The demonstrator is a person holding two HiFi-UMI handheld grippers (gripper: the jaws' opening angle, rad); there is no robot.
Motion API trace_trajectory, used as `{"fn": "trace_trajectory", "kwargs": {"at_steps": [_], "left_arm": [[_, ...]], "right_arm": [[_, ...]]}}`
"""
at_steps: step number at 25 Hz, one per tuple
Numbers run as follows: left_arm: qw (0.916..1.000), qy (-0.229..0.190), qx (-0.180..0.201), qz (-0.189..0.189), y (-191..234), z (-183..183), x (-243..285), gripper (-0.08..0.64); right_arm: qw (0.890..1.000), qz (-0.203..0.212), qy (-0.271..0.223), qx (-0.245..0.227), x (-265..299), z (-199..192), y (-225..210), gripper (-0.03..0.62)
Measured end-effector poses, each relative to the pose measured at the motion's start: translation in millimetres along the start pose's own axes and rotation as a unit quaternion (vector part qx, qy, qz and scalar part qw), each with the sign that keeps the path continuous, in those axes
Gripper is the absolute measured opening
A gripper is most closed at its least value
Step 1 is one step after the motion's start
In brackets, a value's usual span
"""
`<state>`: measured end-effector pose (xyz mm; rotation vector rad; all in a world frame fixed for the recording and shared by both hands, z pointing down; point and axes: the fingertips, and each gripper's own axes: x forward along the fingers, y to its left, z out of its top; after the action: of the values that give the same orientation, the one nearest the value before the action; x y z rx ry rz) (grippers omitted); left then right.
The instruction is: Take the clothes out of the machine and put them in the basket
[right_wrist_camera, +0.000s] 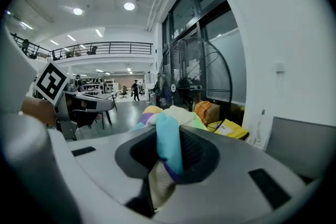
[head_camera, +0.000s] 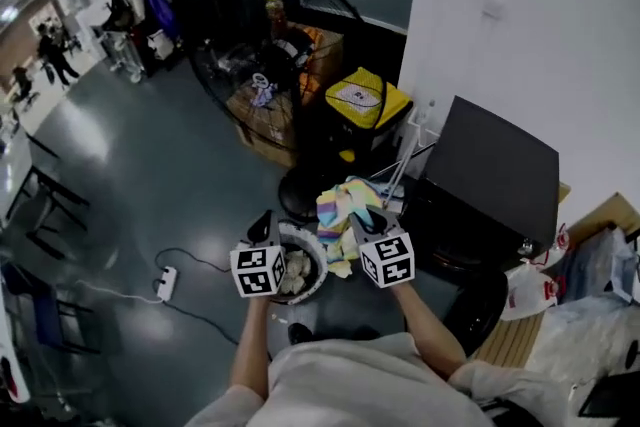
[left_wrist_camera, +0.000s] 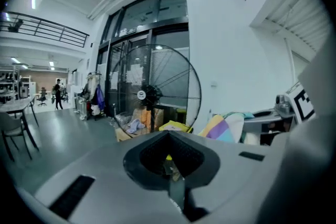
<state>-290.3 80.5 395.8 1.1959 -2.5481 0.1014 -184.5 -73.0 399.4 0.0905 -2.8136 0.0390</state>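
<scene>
Holding a pastel-striped cloth (head_camera: 341, 203) in the right gripper (head_camera: 366, 223), we have the pads closed narrow on one fold. In the right gripper view a blue and cream strip (right_wrist_camera: 169, 145) runs straight through the bite, and the rest of the cloth is bunched just beyond the fingertips. The left gripper (head_camera: 264, 225) carries nothing. Its own view shows the jaws drawn together to a mere slit, with no fabric in it.

What matters for us now is the round basket (head_camera: 324, 265). It sits below both sets of fingers, between the two grippers and nearer the left one, with pale clothes (head_camera: 294, 273) already lying in it. From the right fingers it lies down and to the left, back towards our body. The cloth's length runs the other way, forward from the fingertips, so most of it hangs past the far rim.

We judge the right hand should draw back and leftward over the opening before letting go; otherwise the bulk may drop outside.
</scene>
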Motion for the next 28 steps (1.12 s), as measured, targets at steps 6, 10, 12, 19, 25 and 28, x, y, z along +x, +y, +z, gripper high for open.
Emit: {"fn": "trace_trajectory", "kwargs": {"at_steps": [6,10,12,19,25,28], "left_arm": [[0.9973,-0.014,-0.030,0.066,114,-6,-39,0.017],[0.9949,-0.008,-0.038,0.093,168,-16,-64,0.017],[0.9935,0.000,-0.045,0.105,191,-26,-79,0.017],[0.9856,0.030,-0.079,0.146,224,-66,-89,0.017],[0.9775,0.067,-0.107,0.169,218,-110,-93,0.017],[0.9747,0.074,-0.114,0.178,221,-126,-86,0.017]], "right_arm": [[0.998,0.059,0.016,-0.020,72,4,94,0.075],[0.996,0.084,0.031,-0.020,104,-4,143,0.075],[0.994,0.097,0.040,-0.021,115,-7,167,0.075],[0.985,0.152,0.068,-0.030,151,-29,207,0.075],[0.972,0.200,0.118,-0.040,166,-79,225,0.077],[0.966,0.212,0.140,-0.044,184,-108,225,0.077]]}}
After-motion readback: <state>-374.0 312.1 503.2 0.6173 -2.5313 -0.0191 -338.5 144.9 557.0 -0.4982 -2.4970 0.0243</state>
